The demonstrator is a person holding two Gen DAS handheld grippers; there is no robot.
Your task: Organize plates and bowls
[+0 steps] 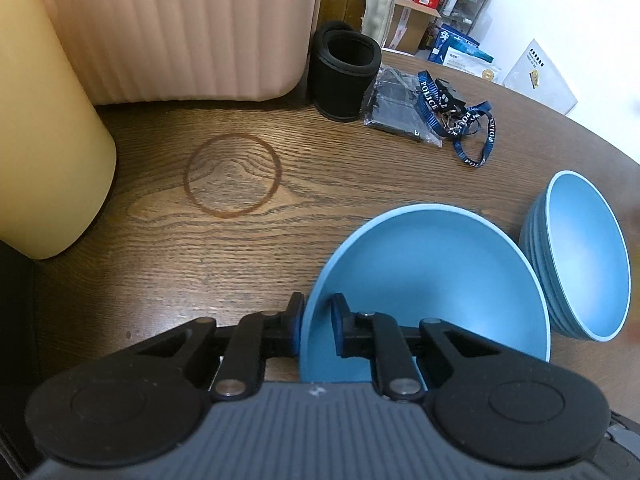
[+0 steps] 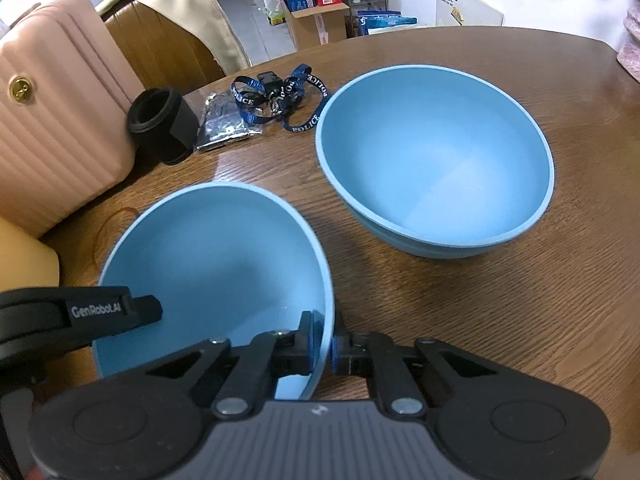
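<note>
Both tongs clamped narrow on the same blue bowl [image 2: 208,264]. Left tongs [image 1: 316,328] pinch its left rim, one pad inside the wall, one outside. Right tongs [image 2: 322,344] pinch the opposite rim, likewise. Bowl tilted, sitting toward the near edge of the wooden surface [image 1: 240,248]. Stack of blue bowls [image 2: 436,160] stands upright just beside it, nearer the surface's far edge, untouched.
</note>
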